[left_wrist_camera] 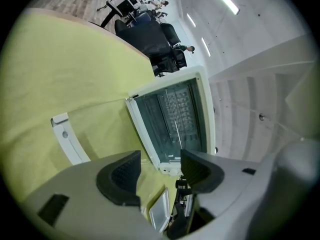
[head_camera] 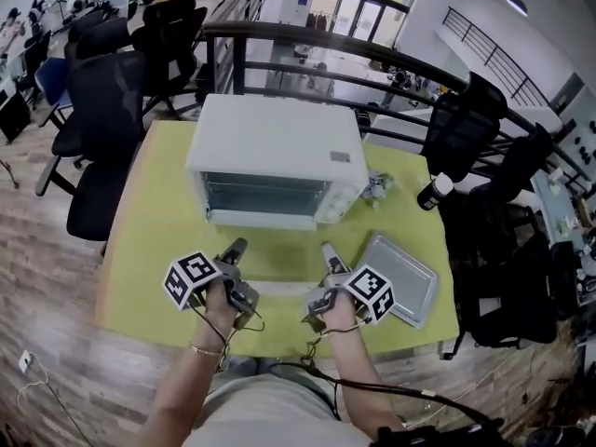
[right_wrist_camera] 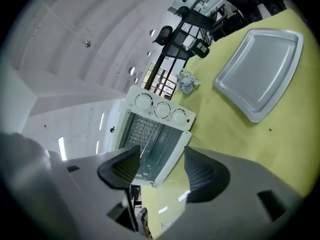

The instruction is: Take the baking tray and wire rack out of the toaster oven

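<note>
Silver metal baking tray (head_camera: 400, 290) out on yellow-green table (head_camera: 154, 250); wire rack (left_wrist_camera: 177, 114) still inside white boxy toaster oven (head_camera: 270, 147). Left gripper (left_wrist_camera: 160, 171), right gripper (right_wrist_camera: 161, 166) both spread, empty.

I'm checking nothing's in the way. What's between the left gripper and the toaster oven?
Only bare yellow tablecloth lies between the left gripper and the toaster oven; the head view shows it.
</note>
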### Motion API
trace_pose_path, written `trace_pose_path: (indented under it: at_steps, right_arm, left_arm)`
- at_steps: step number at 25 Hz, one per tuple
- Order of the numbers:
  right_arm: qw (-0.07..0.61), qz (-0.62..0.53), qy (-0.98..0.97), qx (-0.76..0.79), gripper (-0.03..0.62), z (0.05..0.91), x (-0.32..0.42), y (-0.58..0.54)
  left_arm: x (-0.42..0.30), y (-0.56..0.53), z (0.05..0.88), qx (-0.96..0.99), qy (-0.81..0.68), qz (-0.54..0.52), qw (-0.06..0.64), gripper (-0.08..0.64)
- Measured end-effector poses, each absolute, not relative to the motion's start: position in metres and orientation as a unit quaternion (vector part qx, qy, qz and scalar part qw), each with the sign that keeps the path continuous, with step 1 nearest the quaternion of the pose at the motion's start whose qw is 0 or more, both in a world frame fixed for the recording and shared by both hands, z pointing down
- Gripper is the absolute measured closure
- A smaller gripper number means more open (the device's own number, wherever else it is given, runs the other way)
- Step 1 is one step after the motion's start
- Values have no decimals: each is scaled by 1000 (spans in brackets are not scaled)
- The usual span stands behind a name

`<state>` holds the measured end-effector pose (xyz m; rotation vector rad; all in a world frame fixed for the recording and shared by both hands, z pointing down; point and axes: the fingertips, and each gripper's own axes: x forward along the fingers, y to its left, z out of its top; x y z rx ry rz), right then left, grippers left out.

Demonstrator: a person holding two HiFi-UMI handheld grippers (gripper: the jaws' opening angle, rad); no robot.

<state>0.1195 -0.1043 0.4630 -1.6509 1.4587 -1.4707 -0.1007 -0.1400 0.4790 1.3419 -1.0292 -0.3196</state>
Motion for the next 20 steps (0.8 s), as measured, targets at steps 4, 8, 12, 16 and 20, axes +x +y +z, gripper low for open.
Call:
trace_pose_path:
  at_steps: [4, 8, 12, 16, 20]
  right_arm:
    - [248, -543, 536, -597, 321, 465, 104, -116]
    - [246, -546, 538, -594, 319, 472, 95, -125]
    - [242, -550, 537, -592, 322, 479, 88, -134]
    - [254, -548, 532, -593, 330, 488, 88, -145]
    - [264, -545, 531, -592, 334, 498, 88, -158]
  left_arm:
    - [-119, -145, 482, 582, -464, -151, 651, 330]
    - [-126, -148, 489, 577, -466, -153, 653, 330]
    - [-125, -156, 494, 581, -466, -148, 650, 330]
    - [-122, -170, 499, 596, -465, -142, 639, 330]
    - [-117, -187, 505, 597, -460, -156, 638, 330]
